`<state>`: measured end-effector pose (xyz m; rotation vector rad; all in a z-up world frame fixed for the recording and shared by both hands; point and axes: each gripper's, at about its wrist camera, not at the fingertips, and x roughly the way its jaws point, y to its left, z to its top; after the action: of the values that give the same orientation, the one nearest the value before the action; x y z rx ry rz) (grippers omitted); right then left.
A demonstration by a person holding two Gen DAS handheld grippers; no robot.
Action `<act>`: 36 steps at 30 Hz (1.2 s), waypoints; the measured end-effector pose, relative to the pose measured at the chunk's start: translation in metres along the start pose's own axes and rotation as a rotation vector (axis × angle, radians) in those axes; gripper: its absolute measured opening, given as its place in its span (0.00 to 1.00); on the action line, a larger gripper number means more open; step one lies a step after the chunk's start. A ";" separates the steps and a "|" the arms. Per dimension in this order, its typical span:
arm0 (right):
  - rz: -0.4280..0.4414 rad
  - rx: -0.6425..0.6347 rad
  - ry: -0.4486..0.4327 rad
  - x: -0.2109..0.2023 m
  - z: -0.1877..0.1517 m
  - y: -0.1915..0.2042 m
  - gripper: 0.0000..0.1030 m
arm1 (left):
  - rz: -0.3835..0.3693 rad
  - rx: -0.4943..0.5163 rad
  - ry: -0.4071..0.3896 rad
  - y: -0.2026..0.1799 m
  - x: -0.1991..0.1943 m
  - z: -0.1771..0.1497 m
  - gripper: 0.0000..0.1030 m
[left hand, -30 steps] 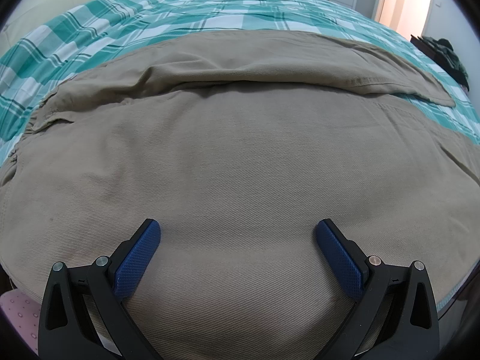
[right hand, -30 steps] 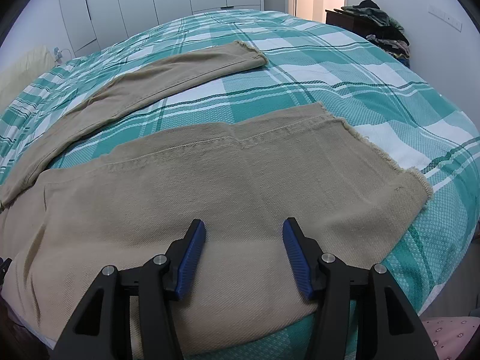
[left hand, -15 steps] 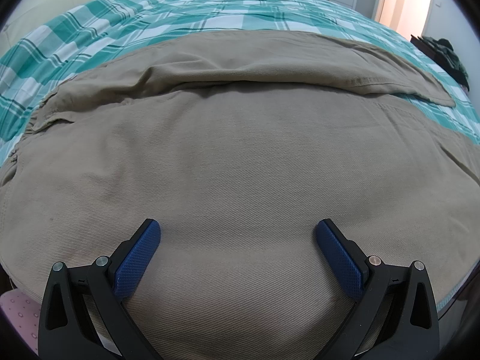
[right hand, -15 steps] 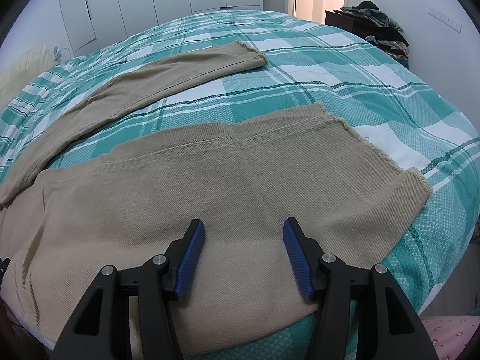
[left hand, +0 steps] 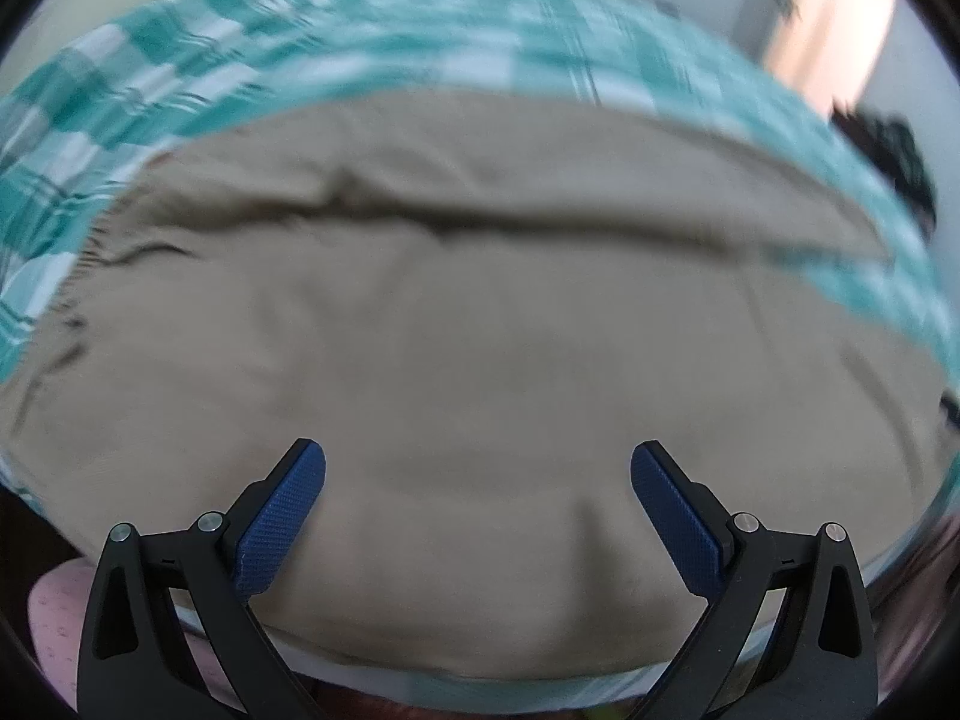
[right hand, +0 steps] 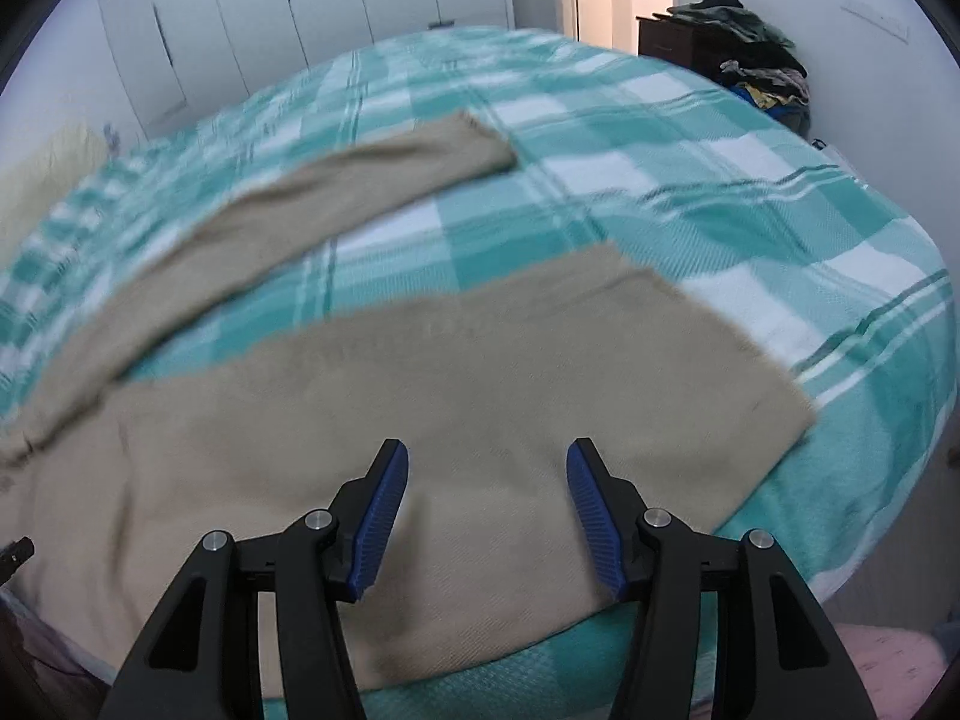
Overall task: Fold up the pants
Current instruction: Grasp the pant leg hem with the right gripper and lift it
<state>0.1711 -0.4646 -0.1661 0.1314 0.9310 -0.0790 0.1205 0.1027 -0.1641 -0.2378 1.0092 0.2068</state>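
Tan pants [left hand: 480, 324] lie flat on a bed with a teal and white checked cover [left hand: 252, 48]. In the left wrist view the waist part fills the frame, and my left gripper [left hand: 478, 468] hangs open above it, nothing between its blue pads. The right wrist view shows both legs: the near leg [right hand: 480, 372] runs to a hem at the right, and the far leg [right hand: 336, 192] lies spread apart from it toward the back. Over the near leg, my right gripper [right hand: 487, 465] stands open and holds no cloth. Both views are blurred.
The bed cover [right hand: 690, 168] stretches far beyond the pants. A dark cabinet [right hand: 678, 39] piled with clothes stands at the back right by a doorway. White wardrobe doors [right hand: 300, 18] line the back wall. The bed's near edge runs just below both grippers.
Both grippers have lifted away from the pants, so more of the bed and its near edge shows. The pants have not moved. Jaw widths are unchanged.
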 end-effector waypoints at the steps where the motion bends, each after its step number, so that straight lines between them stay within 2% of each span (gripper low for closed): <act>1: 0.022 0.005 0.001 -0.003 0.008 -0.001 0.54 | 0.003 -0.022 -0.014 0.007 -0.003 0.006 0.99; 3: 0.105 0.015 0.005 -0.004 0.031 -0.001 0.54 | 0.025 -0.073 -0.020 0.023 0.002 0.021 0.99; 6: 0.260 0.034 -0.010 0.002 0.074 0.009 0.54 | 0.061 -0.117 0.032 0.042 0.031 0.031 0.99; 8: 0.368 0.083 0.004 0.020 0.105 0.012 0.56 | 0.088 -0.109 0.079 0.049 0.054 0.026 0.99; 10: 0.420 0.164 0.046 0.055 0.135 0.008 0.56 | 0.124 -0.036 0.071 0.043 0.067 0.017 0.99; 12: 0.414 0.239 0.085 0.088 0.152 0.001 0.56 | 0.186 0.064 0.029 0.029 0.070 0.008 0.99; 13: 0.400 0.281 0.097 0.105 0.158 -0.004 0.56 | 0.202 0.079 0.012 0.026 0.070 0.006 0.99; 18: 0.329 0.464 0.119 0.179 0.175 -0.028 0.56 | 0.195 0.065 0.005 0.031 0.071 0.007 0.99; 21: 0.356 0.541 0.069 0.198 0.183 -0.033 0.54 | 0.200 0.066 -0.001 0.028 0.071 0.006 0.99; 22: 0.361 0.541 0.064 0.204 0.189 -0.032 0.49 | 0.202 0.066 -0.002 0.029 0.072 0.006 0.99; 23: 0.347 0.521 0.067 0.206 0.193 -0.030 0.24 | 0.205 0.067 -0.004 0.027 0.071 0.003 0.99; 24: 0.299 0.473 0.074 0.205 0.200 -0.026 0.07 | 0.208 0.067 -0.007 0.025 0.072 0.003 0.99; 26: 0.240 0.314 0.033 0.187 0.215 -0.006 0.05 | 0.215 0.063 -0.013 0.024 0.073 0.002 0.99; 27: 0.247 0.245 0.008 0.175 0.220 0.004 0.04 | 0.216 0.062 -0.015 0.024 0.072 0.001 0.99; 30: 0.375 -0.087 -0.071 0.108 0.226 0.058 0.04 | 0.220 0.060 -0.019 0.024 0.072 0.000 0.99; 33: 0.516 -0.487 -0.139 0.010 0.188 0.107 0.04 | 0.221 0.061 -0.021 0.024 0.072 0.000 0.99; 36: 0.581 -0.719 -0.143 -0.051 0.136 0.114 0.04 | 0.221 0.062 -0.026 0.024 0.072 -0.001 0.99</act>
<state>0.2628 -0.3712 -0.0365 -0.2708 0.7022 0.7697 0.1503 0.1295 -0.2281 -0.0665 1.0141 0.3781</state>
